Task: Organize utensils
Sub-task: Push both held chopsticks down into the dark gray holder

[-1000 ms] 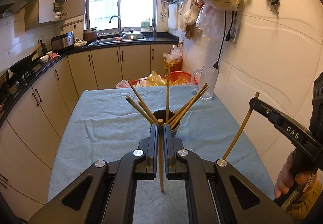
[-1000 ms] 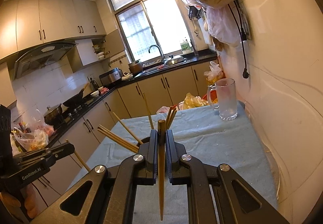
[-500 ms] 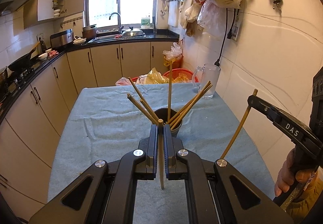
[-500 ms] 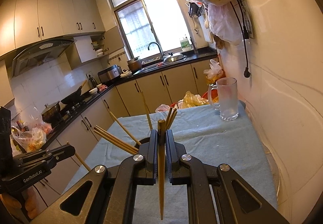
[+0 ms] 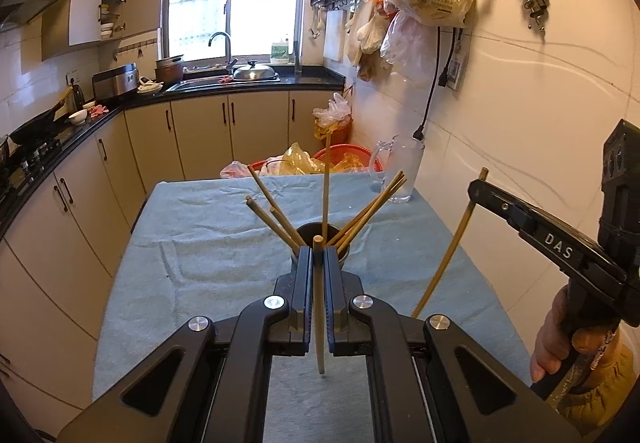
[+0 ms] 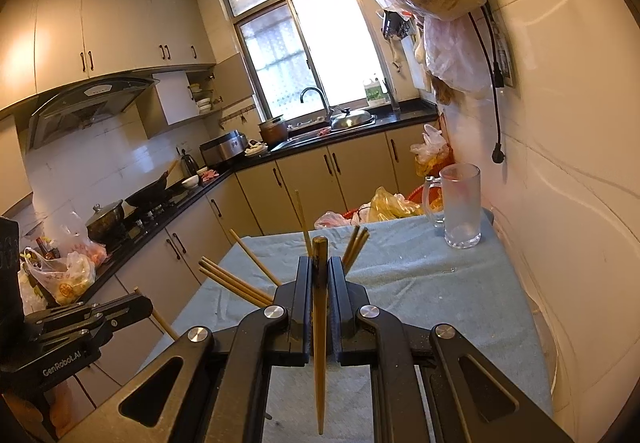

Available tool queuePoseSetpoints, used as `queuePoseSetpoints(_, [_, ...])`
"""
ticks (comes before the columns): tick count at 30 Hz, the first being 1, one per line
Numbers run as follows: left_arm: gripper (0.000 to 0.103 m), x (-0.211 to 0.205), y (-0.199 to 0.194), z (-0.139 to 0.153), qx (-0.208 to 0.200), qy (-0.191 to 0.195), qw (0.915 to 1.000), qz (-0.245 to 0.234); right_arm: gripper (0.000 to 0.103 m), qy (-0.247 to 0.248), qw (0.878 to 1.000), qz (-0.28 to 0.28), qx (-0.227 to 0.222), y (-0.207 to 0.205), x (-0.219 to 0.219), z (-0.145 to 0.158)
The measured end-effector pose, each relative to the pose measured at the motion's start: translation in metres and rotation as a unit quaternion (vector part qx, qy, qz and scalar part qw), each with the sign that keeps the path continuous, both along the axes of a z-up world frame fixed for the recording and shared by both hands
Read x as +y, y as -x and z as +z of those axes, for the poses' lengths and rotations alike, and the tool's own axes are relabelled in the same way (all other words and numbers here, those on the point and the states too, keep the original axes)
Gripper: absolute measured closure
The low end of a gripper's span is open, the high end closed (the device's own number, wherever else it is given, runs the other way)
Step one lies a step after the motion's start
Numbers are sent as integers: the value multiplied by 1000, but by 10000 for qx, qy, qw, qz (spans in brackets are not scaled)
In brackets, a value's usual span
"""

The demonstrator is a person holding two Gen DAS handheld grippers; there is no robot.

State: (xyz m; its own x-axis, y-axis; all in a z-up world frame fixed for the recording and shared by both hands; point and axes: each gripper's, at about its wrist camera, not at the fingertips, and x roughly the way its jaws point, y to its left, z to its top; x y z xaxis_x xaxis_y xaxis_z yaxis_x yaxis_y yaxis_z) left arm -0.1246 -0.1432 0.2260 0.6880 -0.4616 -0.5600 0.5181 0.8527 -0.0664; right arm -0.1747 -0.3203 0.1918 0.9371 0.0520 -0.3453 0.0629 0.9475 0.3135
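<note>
Your left hand-held gripper (image 5: 318,255) is clamped narrow on one pale wooden chopstick (image 5: 319,307), held near-vertical just in front of the dark round utensil cup (image 5: 320,233). Your right hand-held gripper (image 6: 320,269) is likewise pinched on a darker brown wooden chopstick (image 6: 319,343) — its tip hangs below the fingers. The cup stands mid-table on the light blue cloth-covered table (image 5: 200,243), with several chopsticks fanned out of it. A frosted glass mug (image 6: 460,203) sits at the far right corner — well apart.
</note>
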Motion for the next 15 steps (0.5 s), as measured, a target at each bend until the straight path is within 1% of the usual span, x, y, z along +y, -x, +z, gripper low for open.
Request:
queuePoseSetpoints(4, [98,2,0,11,-43,151,9999,-53,95,24,9999,1,-115,-2,1,10])
queuePoseSetpoints(7, [98,7,0,25,-180,296,9994,-31,95,52,9997,-22,-237,-3,1,20])
queuePoseSetpoints(11, [98,14,-2,47,-382,599,9974,73,95,54,9989,-86,-453,-7,0,34])
queuePoseSetpoints(15, [98,14,-4,66,-611,780,9950,147,95,-21,9978,-118,-648,-16,-4,45])
